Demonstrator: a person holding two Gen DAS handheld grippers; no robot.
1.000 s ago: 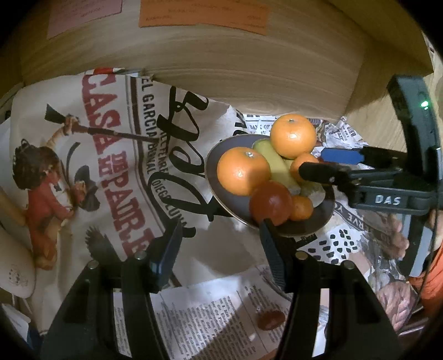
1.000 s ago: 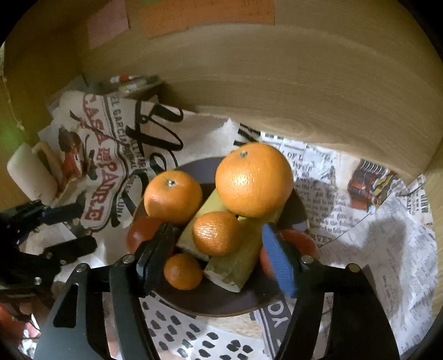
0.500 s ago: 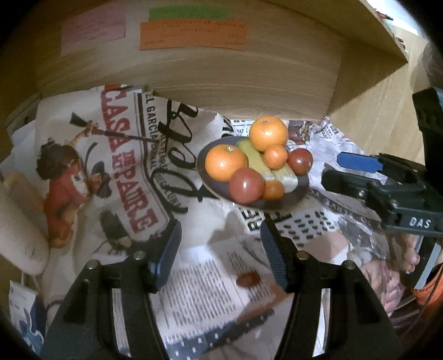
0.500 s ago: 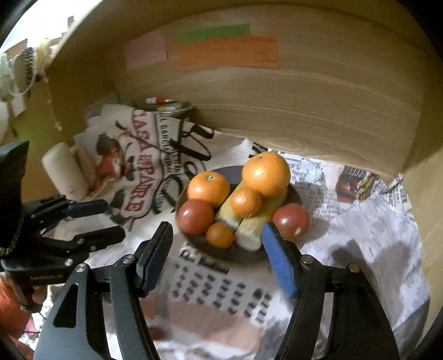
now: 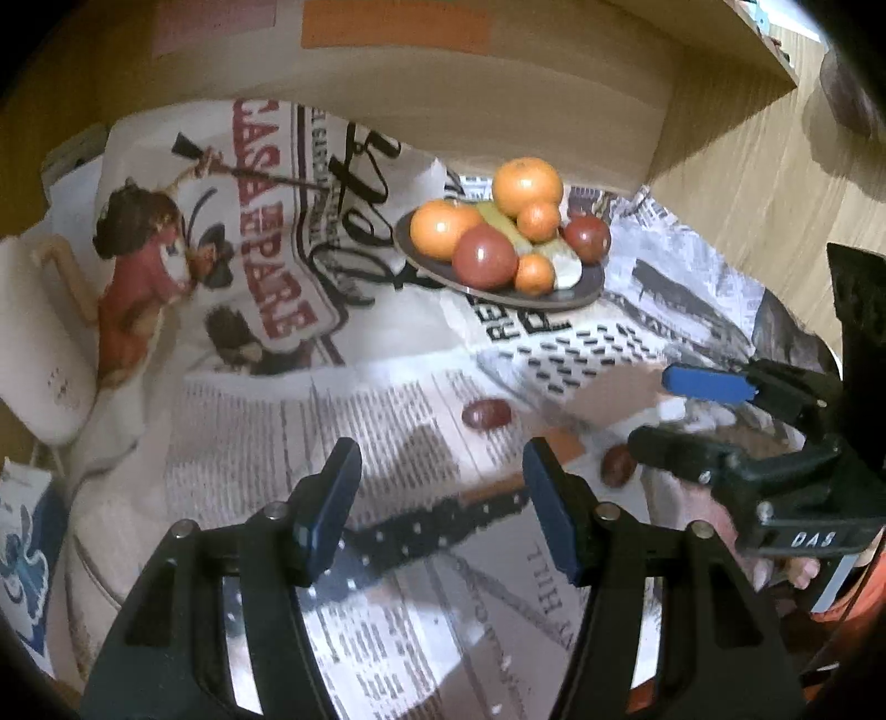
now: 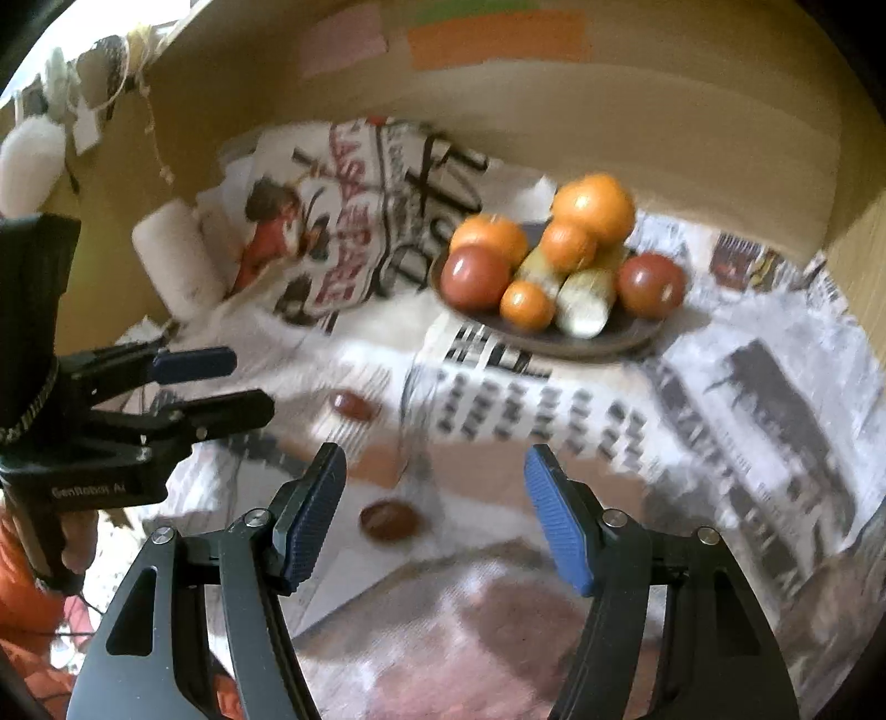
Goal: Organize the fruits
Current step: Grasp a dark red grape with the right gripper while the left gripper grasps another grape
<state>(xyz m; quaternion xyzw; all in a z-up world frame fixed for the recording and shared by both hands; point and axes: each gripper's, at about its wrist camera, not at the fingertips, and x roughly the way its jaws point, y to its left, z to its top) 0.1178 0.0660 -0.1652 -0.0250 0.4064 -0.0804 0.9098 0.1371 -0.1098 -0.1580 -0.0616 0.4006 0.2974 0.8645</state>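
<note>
A dark plate (image 5: 587,292) (image 6: 626,339) stands on newspaper near the wooden back wall. It is piled with oranges (image 5: 527,185), two red tomatoes (image 5: 484,256) and pale yellow-green long fruits (image 6: 584,293). Two small dark red fruits lie loose on the paper in front of it: one (image 5: 486,413) (image 6: 351,405) further in, one (image 5: 617,466) (image 6: 389,519) nearer. My left gripper (image 5: 440,498) (image 6: 249,383) is open and empty, well short of the plate. My right gripper (image 6: 434,482) (image 5: 653,412) is open and empty too, with the nearer small fruit just ahead of its left finger.
Printed newspaper (image 5: 266,260) covers the whole surface. A white roll-shaped object (image 5: 39,360) (image 6: 177,260) lies at the left edge. Coloured notes (image 6: 498,39) are stuck on the back wall (image 5: 554,99). A wooden side panel (image 5: 764,183) closes the right. A person's fingers (image 5: 786,570) hold the right gripper's handle.
Both grippers have drawn back from the plate, which now looks smaller and farther off. The two loose small red fruits and more newspaper have come into view.
</note>
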